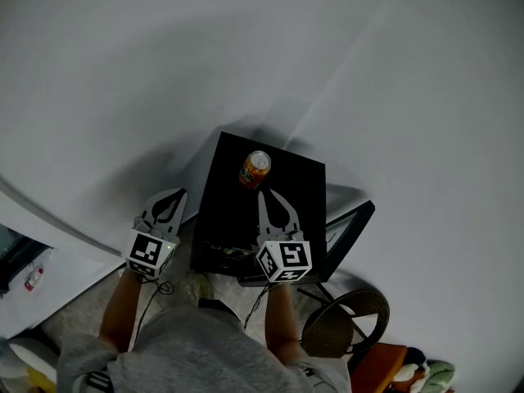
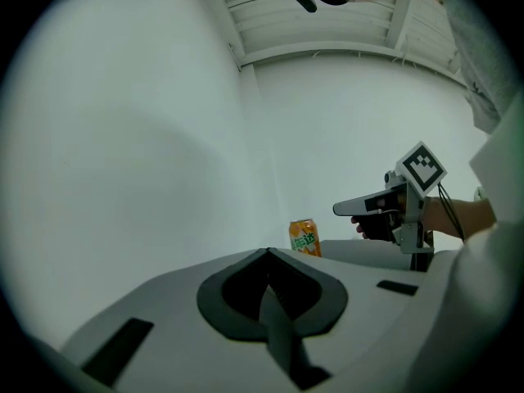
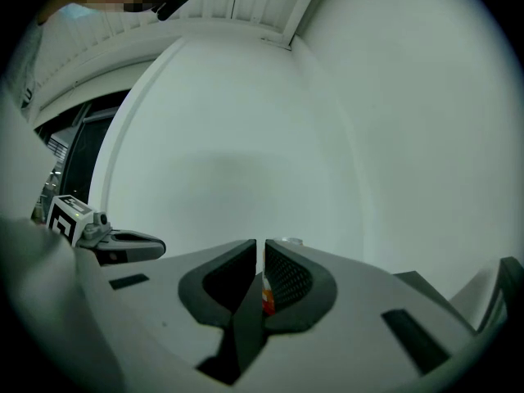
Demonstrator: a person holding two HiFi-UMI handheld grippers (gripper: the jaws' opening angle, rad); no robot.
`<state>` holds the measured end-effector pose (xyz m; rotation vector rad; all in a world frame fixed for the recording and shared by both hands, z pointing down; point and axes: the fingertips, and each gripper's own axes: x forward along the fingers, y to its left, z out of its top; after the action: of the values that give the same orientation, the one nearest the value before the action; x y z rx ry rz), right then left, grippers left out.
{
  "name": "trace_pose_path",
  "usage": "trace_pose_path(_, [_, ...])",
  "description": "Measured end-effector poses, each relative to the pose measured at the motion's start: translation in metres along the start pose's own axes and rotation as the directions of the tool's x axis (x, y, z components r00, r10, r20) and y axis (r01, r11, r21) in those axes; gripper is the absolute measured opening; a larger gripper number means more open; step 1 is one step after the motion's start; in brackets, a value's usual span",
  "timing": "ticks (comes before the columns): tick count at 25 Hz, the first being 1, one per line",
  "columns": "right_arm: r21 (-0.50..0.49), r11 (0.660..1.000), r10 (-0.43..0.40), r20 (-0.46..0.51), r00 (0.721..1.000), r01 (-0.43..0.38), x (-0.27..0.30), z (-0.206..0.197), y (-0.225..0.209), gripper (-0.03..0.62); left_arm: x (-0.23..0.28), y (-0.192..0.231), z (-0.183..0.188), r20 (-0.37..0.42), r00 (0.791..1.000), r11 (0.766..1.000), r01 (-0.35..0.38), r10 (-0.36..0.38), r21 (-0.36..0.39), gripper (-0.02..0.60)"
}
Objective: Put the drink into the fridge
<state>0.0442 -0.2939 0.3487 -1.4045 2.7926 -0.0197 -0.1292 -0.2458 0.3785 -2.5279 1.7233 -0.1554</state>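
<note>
My left tongs and right tongs are pale grey with dark pads, each with a black-and-white marker cube and thin dark cable. My shirt is grey, short-sleeved.

The head camera looks steeply down from above the person onto the left gripper, the right gripper and the can on a black cabinet. Each gripper camera sits close behind its own jaws and faces level toward white walls. All three views share the can. Each gripper view also shows the other gripper at one side.
</note>
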Motion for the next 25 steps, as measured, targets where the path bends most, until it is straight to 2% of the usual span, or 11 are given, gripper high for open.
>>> trace_pose_path(6, [0.015, 1.000, 0.008, -0.012, 1.000, -0.008, 0.031, 0.001, -0.025, 0.048, 0.029, 0.014, -0.002, -0.002, 0.999, 0.999, -0.038, 0.038, -0.010, 0.005])
trace_pose_path(7, [0.014, 1.000, 0.011, -0.014, 1.000, -0.010, 0.035, 0.001, -0.028, 0.067, 0.033, 0.016, -0.003, -0.001, 0.999, 0.999, -0.042, 0.042, -0.011, 0.005])
trace_pose_path(9, [0.023, 0.999, 0.034, -0.035, 0.999, -0.033, 0.044, -0.002, -0.030, 0.185, 0.039, 0.020, -0.006, -0.008, 0.999, 0.999, -0.048, 0.048, -0.017, 0.005])
trace_pose_path(14, [0.053, 0.995, 0.090, -0.100, 0.991, -0.085, 0.065, -0.019, -0.033, 0.278, 0.052, 0.022, -0.012, -0.024, 0.998, 0.998, -0.056, 0.055, -0.034, 0.005])
trace_pose_path(18, [0.068, 0.991, 0.124, -0.138, 0.983, -0.115, 0.078, -0.027, -0.033, 0.313, 0.059, 0.026, -0.009, -0.020, 0.998, 0.997, -0.066, 0.065, -0.028, 0.005])
trace_pose_path(25, [0.063, 0.987, 0.157, -0.162, 0.974, -0.148, 0.096, -0.032, -0.034, 0.325, 0.069, 0.038, -0.013, -0.031, 0.996, 0.996, -0.085, 0.084, -0.031, 0.005])
